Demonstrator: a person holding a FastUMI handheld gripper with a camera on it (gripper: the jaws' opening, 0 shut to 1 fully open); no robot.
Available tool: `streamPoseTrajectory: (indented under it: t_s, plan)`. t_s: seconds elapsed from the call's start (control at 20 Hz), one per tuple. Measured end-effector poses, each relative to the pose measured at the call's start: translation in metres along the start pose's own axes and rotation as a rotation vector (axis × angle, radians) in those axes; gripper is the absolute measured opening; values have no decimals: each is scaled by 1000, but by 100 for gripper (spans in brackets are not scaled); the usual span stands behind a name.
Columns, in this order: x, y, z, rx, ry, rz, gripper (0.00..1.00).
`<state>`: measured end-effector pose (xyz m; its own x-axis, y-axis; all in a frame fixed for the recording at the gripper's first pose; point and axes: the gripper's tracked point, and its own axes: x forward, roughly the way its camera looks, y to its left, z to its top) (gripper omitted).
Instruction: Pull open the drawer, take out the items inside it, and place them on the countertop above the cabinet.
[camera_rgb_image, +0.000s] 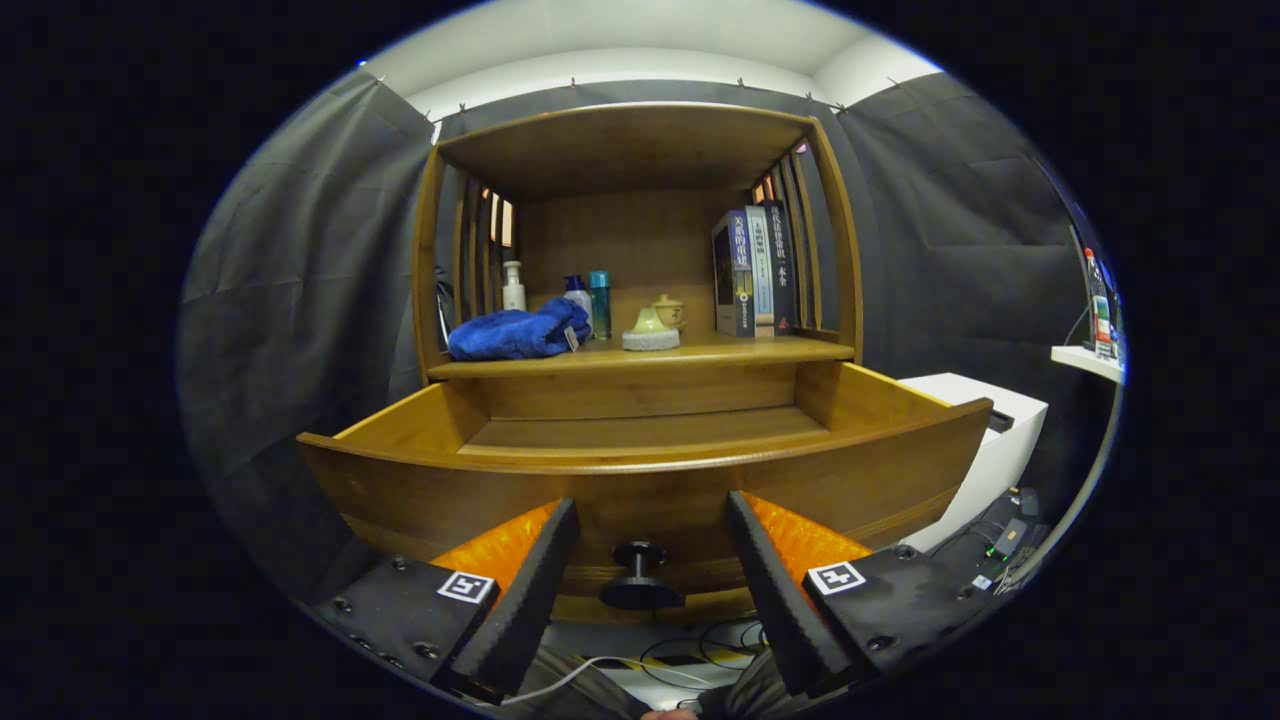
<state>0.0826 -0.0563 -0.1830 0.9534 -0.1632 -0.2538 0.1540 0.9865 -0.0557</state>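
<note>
The drawer (640, 480) is the landmark here: it stands pulled out of the wooden cabinet (640, 150), and the part of its floor that can be seen over the curved front panel is bare wood.

Above the drawer's left half, on the desk (700, 352) that tops it, lies a crumpled blue cloth (518, 334). Behind the cloth stands a white bottle (513, 287), and just right of the cloth stand a white bottle with a blue cap (577, 296) and a teal bottle (600, 304), side by side. Above the drawer's middle sits a pale cone-shaped piece on a round base (650, 330), with a small lidded pot (669, 310) just behind it. Above the drawer's right half a row of upright books (755, 272) leans against the cabinet's slatted side.

In front of the drawer, the tool (650, 570) has its two fingers spread wide apart. The round dark knob (640, 575) on the drawer's front sits in the gap between them, touching neither finger, so the tool is gripping nothing.

To the right of the drawer stands a white box-like unit (985, 430), and below that lie dark cables (1000, 545) on the floor.
</note>
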Motion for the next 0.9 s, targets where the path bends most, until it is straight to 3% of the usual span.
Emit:
streamPoseTrajectory:
  t_s: [0.15,0.4,0.9]
  plan:
    - [0,-2,0,-55,-20,-9,98]
    - [9,0,5,-41,-12,-12,99]
    - [74,1,29,-64,-25,-22,98]
